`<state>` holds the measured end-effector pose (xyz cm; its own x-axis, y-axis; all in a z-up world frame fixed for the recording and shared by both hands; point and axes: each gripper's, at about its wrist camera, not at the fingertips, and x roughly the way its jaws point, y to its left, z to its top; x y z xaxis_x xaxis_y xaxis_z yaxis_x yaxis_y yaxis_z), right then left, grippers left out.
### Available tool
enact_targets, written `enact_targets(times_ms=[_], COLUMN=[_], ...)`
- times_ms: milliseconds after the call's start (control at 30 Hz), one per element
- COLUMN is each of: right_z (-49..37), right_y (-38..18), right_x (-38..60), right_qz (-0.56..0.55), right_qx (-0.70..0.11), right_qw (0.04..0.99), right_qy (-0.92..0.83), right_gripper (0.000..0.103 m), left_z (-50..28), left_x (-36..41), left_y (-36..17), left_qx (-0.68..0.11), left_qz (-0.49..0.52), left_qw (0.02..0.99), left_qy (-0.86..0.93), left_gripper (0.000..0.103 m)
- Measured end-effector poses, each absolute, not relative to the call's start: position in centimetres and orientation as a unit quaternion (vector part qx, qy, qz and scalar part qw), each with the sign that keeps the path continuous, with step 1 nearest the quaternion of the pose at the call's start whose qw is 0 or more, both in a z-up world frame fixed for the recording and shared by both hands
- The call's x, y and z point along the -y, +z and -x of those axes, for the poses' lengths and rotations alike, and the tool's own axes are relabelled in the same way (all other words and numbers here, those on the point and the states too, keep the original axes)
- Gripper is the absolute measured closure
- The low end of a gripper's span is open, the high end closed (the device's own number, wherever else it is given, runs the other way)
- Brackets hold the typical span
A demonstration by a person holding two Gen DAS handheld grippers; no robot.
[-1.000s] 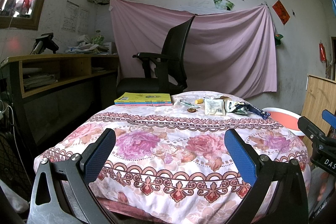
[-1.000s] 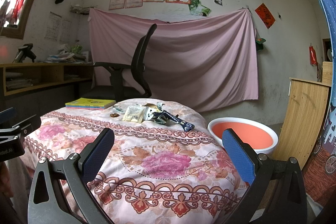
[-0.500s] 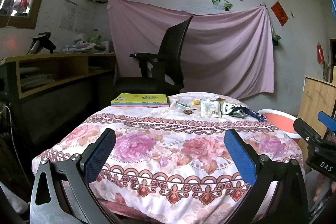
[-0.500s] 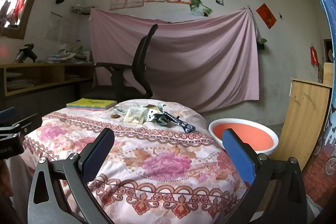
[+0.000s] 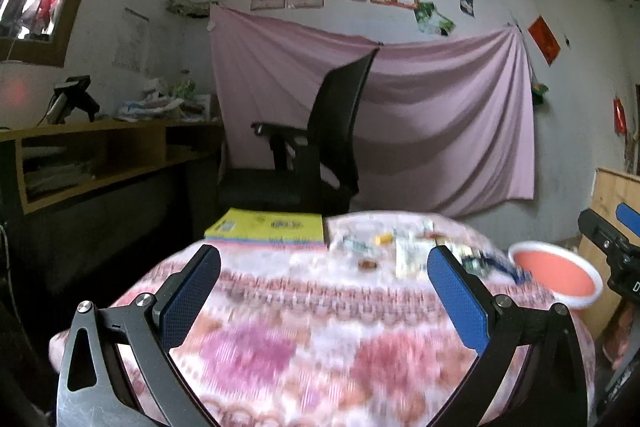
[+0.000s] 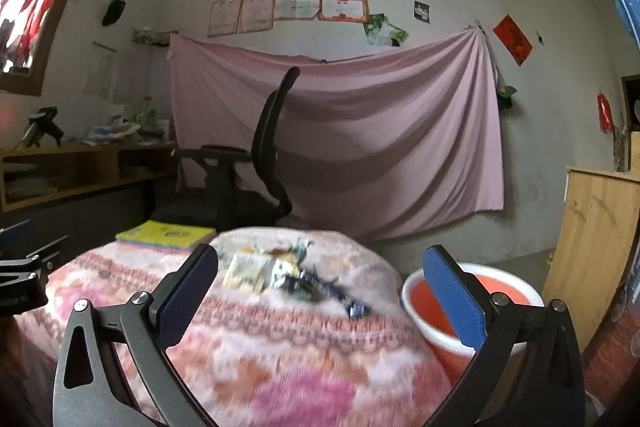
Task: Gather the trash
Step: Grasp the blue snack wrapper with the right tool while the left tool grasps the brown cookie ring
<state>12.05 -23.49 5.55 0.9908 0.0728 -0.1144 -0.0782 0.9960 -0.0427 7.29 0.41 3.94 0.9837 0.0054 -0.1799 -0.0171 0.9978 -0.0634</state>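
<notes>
Scattered wrappers lie in a small heap at the far side of the round table with the floral cloth; the right wrist view shows the same wrappers, with a dark blue one trailing to the right. A red-and-white basin stands on the floor right of the table, also seen as the basin. My left gripper hovers open above the table's near half. My right gripper hovers open too, nothing between its fingers. Both views are blurred.
A stack of yellow books lies at the table's far left. A black office chair stands behind the table, a wooden desk along the left wall, and a wooden panel at the right.
Both grippers have moved forward towards the table, so the wrappers, books and basin appear larger and nearer. Both stay open and hold nothing.
</notes>
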Motion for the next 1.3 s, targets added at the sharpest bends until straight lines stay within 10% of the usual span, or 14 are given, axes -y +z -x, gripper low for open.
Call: enact_targets(times_ms=[467, 867, 1300], right_z=[-23.0, -27.9, -30.3], right_y=[7.9, 5.1, 1.9], right_x=[23.5, 23.9, 23.1], right_qz=[0.052, 0.033, 0.039], right_qx=[-0.042, -0.176, -0.316], right_qw=[0.992, 0.974, 0.932], right_qy=[0.103, 0.139, 0.172], right_gripper=[0.0, 0.001, 0.049], left_z=[-17.6, -23.9, -30.1], left_x=[-0.7, -0.8, 0.3], left_y=[5.7, 3.8, -0.2], left_qx=[-0.046, -0.165, -0.356], left_qz=[0.027, 0.031, 0.056], left_qw=[0.998, 0.983, 0.925], left_qy=[-0.018, -0.077, -0.12], left_gripper=[0.001, 0.002, 0.037])
